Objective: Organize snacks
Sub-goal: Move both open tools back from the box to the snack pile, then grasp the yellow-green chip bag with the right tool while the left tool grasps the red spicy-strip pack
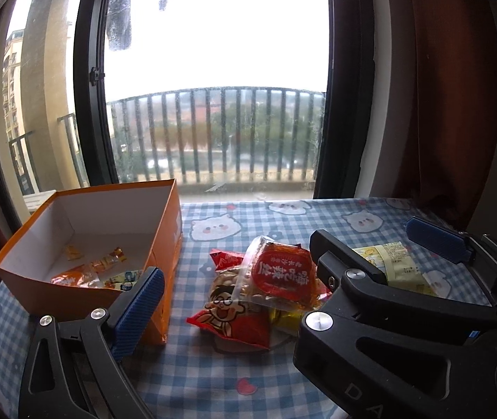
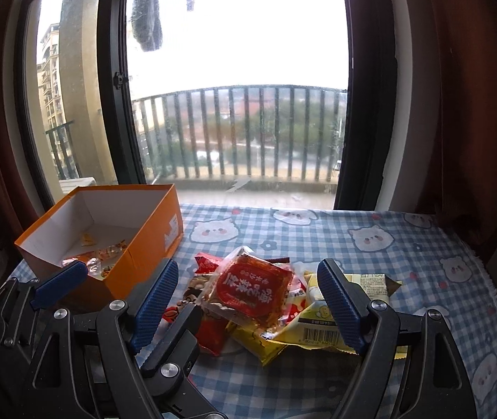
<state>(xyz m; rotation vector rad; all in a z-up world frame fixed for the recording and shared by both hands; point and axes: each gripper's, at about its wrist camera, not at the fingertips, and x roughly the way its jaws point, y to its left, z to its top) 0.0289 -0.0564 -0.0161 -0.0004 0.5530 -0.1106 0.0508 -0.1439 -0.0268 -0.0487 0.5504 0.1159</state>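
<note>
Snacks: a loose pile of packets [image 2: 265,300] on the checked tablecloth [image 2: 405,255], just right of the orange cardboard box [image 2: 143,244]; a few small sweets already lie inside it
Left gripper [image 2: 108,282]: spread wide, nothing between its pads; beside the box's near corner
Right gripper [image 2: 248,300]: spread, straddling the pile; not pinching yet
Step advice: take the top red-labelled clear pouch [image 1: 279,272] by one edge; lift clear before crossing the box wall
Materials: crinkly glossy film, slippery; the box is stiff, white-lined

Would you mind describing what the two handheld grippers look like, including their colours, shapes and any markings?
Both the left gripper and right gripper have black, angular linkage arms with triangular cut-outs, joined by round silver bolts. Their fingers carry ribbed blue pads. Pale raised letters show on the black frame in the left wrist view, cut off at the edge. No cables, sleeves or hands are visible.
</note>
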